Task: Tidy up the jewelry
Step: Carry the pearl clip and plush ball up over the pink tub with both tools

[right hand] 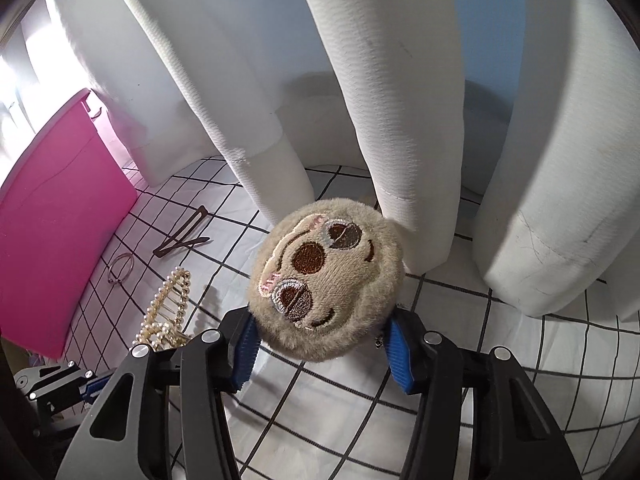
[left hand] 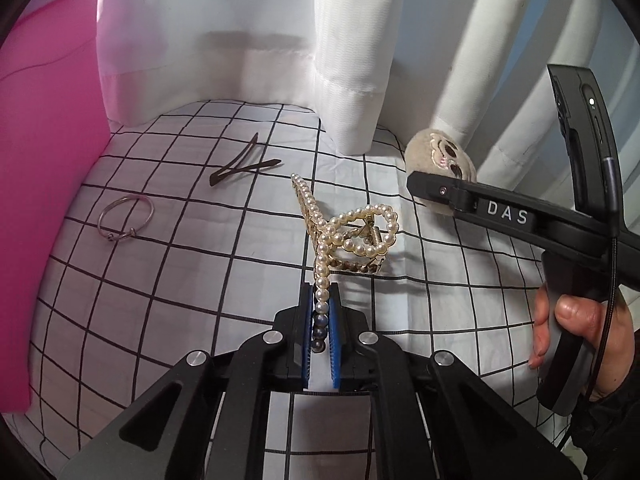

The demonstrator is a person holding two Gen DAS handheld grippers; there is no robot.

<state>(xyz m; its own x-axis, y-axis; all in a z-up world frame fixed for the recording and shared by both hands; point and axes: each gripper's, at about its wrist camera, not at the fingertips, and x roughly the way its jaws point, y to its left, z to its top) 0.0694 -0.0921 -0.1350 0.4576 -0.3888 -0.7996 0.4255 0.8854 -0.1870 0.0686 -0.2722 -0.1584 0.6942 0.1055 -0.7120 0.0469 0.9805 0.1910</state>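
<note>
A gold hair claw set with pearls (left hand: 352, 236) is lifted a little above the grid-patterned cloth (left hand: 160, 280). My left gripper (left hand: 321, 292) is shut on one of its pearl-lined arms, and its blue pads press both sides of the bead row. The same claw (right hand: 168, 312) shows at the lower left of the right wrist view. My right gripper (right hand: 322, 332) is shut on a round beige plush piece with an embroidered animal face (right hand: 326, 284), held by its lower edge. In the left wrist view the plush (left hand: 436, 152) sits behind the right gripper's finger, and a hand (left hand: 572, 340) holds that gripper's handle.
A pink box (left hand: 48, 200) stands along the left side. On the cloth near it lie a silver ring (left hand: 126, 220) and a dark bent hair clip (left hand: 244, 164). White curtain folds (left hand: 340, 60) hang down to the cloth at the back.
</note>
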